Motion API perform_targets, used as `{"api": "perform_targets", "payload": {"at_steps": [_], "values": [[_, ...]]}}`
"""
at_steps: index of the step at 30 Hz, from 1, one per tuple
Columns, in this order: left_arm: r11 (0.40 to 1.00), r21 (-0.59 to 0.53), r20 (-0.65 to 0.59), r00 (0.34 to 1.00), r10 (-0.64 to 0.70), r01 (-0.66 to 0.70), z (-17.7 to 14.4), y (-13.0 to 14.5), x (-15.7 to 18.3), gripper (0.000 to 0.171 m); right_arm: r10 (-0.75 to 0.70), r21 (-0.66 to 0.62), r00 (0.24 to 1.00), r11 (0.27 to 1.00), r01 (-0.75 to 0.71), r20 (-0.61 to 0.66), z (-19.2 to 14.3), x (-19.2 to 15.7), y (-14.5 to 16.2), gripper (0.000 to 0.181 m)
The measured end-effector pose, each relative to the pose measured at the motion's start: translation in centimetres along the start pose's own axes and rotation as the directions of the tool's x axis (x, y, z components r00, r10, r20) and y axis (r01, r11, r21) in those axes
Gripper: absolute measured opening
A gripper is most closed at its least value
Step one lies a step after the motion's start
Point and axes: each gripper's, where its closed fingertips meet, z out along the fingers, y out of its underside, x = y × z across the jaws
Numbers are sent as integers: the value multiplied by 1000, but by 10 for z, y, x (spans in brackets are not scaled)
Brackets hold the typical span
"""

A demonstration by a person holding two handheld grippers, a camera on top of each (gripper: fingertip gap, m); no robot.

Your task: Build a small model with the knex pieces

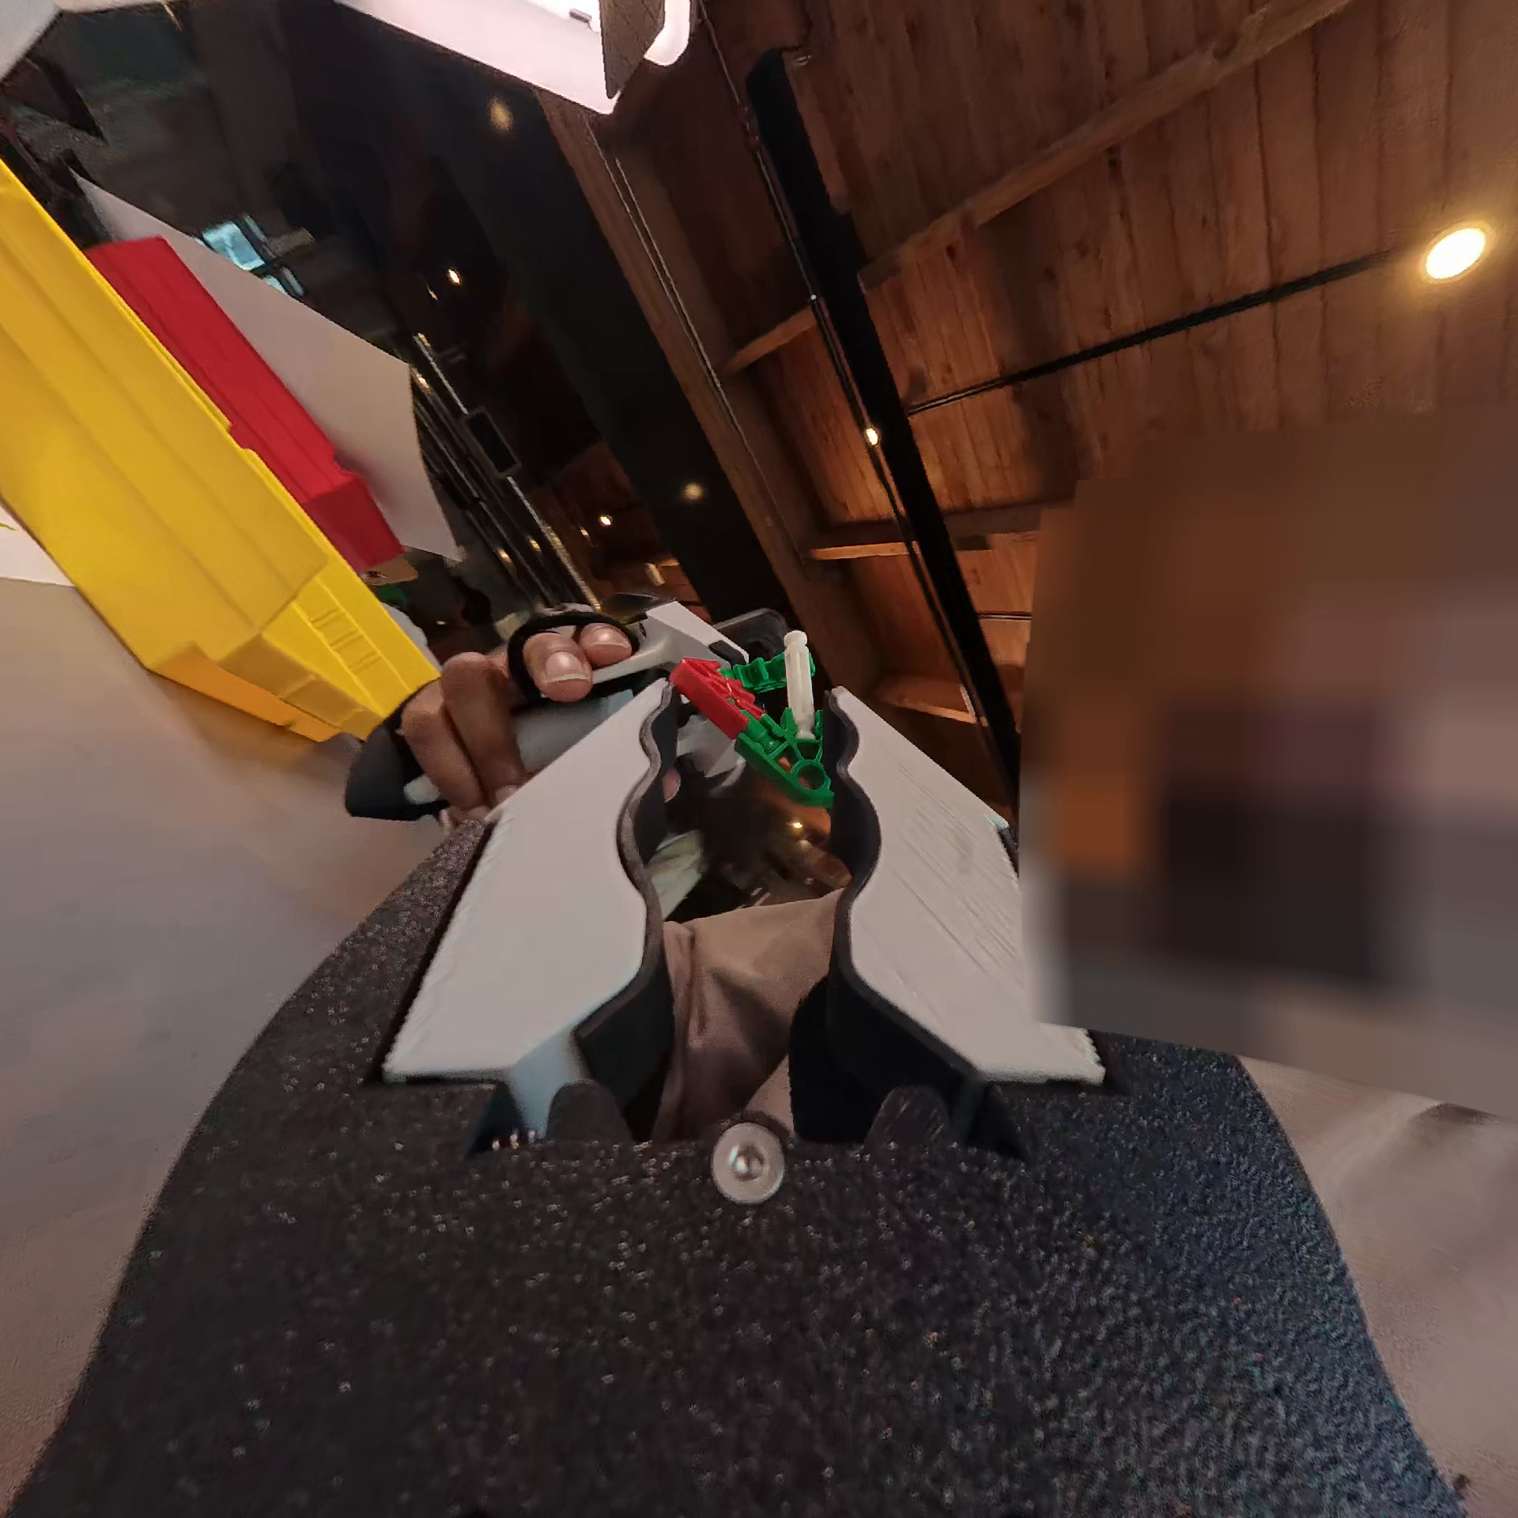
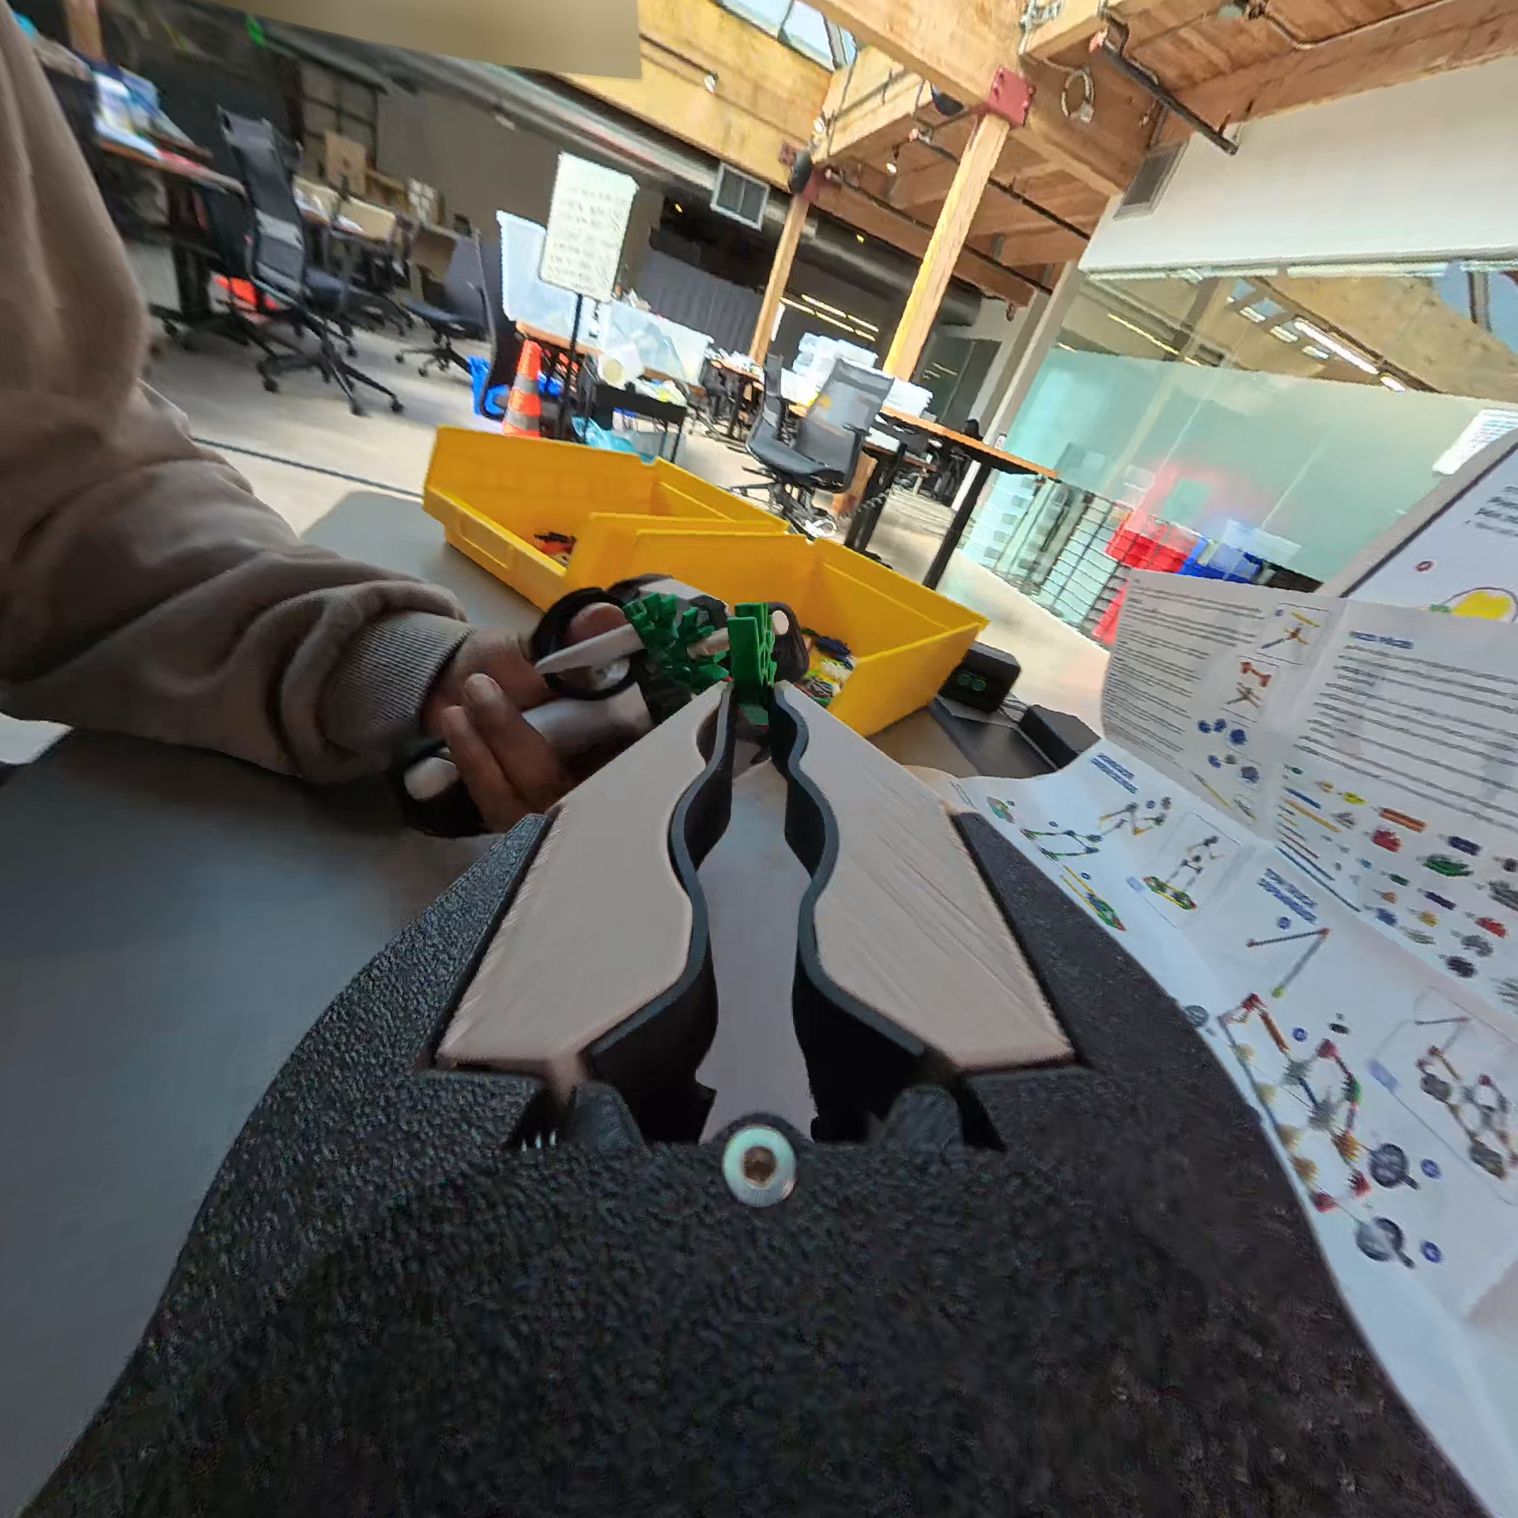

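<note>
We hold the left gripper [image 1: 752, 723] tilted off the worktop [image 1: 164, 821], jaws parted wide, a green connector [image 1: 788, 756] at their tips, joined to a red connector [image 1: 710, 694] and a white rod [image 1: 797, 678]. Our right gripper [image 2: 752, 698] has its jaws clamped on a green connector piece [image 2: 749, 649]. Beyond the jaws stand yellow bins [image 2: 682, 534]; right of them lies an instruction sheet [image 2: 1232, 862].

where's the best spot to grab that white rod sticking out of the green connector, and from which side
Probably its free upper half. In the left wrist view the white rod stands nearly upright, its lower end seated in the green connector at the left gripper tips, and a red piece crowds its left. So come from above or the right, fingers across the shaft, clear of the joint.
</note>
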Motion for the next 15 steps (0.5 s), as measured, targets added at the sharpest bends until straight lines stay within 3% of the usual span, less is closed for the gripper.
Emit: {"api": "perform_targets", "payload": {"at_steps": [1,4,7,15], "values": [[998,-14,40,997,61,-61,-2,-1,-2,33,-36,-28,999,999,35,-35,1,3,4,6],[965,-86,163,952,259,-248,-5,-3,-8,28,-161,-128,976,981,142,-145,4,13,16,5],[914,-164,226,887,402,-372,-7,-3,-11,27,-213,-185,964,966,182,-162,5,12,23,5],[817,-299,253,785,566,-493,-7,6,-16,26,-313,-234,935,934,271,-167,5,7,25,5]]}}
